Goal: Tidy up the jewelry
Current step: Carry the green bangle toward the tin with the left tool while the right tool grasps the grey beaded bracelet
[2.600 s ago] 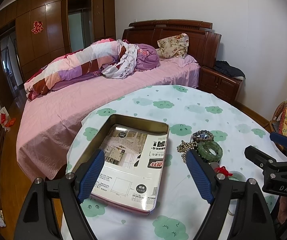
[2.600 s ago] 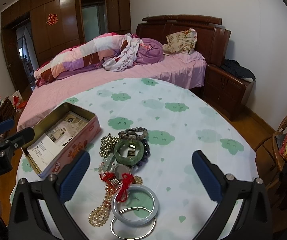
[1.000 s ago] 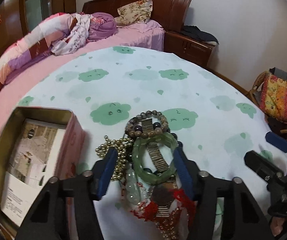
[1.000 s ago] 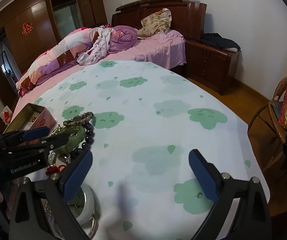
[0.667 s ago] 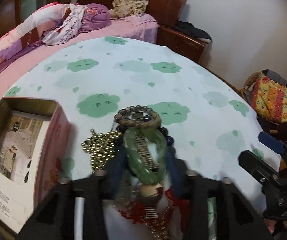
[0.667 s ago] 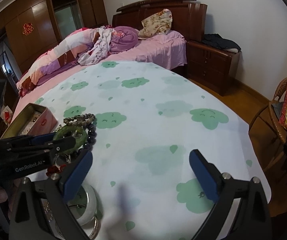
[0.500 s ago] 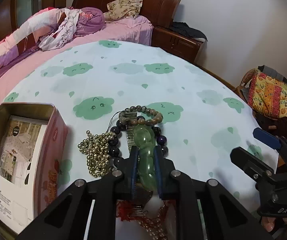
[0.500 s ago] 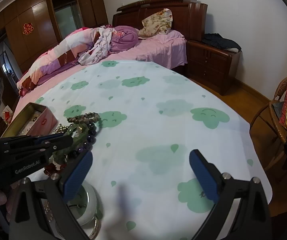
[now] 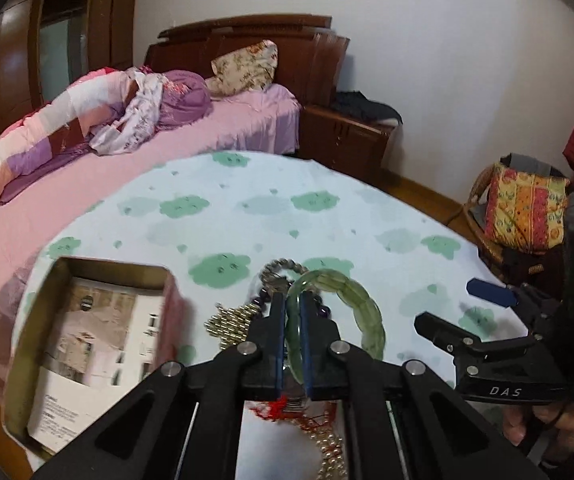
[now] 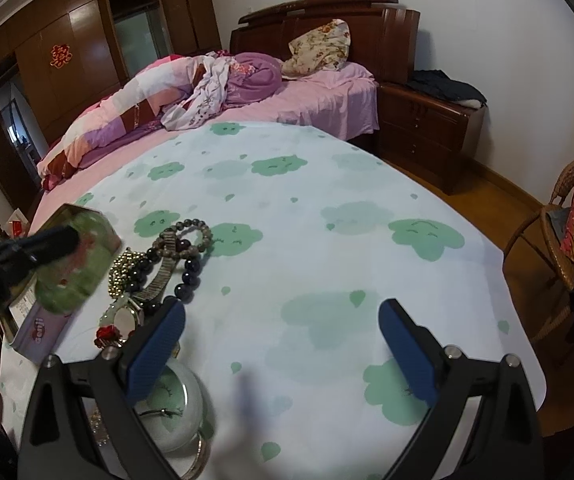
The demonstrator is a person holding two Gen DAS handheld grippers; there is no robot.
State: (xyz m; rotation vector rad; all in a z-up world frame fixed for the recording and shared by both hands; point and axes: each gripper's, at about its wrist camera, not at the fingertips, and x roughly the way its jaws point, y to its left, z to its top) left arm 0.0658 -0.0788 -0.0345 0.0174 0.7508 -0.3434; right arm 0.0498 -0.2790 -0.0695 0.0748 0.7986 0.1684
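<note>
Left tongs [image 9: 294,320] clenched on the near rim of the green jade bangle [image 9: 361,304], pinched edge-on so the ring stands clear of the tangled pile; judged a lift toward the open tin box [image 9: 87,344], just beside the pile on the left. Bangle hanging above the surface [image 10: 327,240], smeared by motion in the right wrist view, near the box rim. Right tongs [image 10: 283,344] released, jaws spread wide over bare cloud-print cloth, apparently waiting clear of the pile. Remaining on the surface: gold bead chain [image 10: 125,270], dark bead bracelet [image 10: 189,264], brown bead bracelet [image 10: 191,228], a watch with metal strap [image 10: 127,316], red tassel knot [image 10: 105,333], pale bangle [image 10: 175,416] and a thin metal ring beneath it. Printed leaflet lining the box floor, text too small to read. Lettering "DAS" legible on the right tool body in the left wrist view; pink wording on the box wall blurred, unreadable.
</note>
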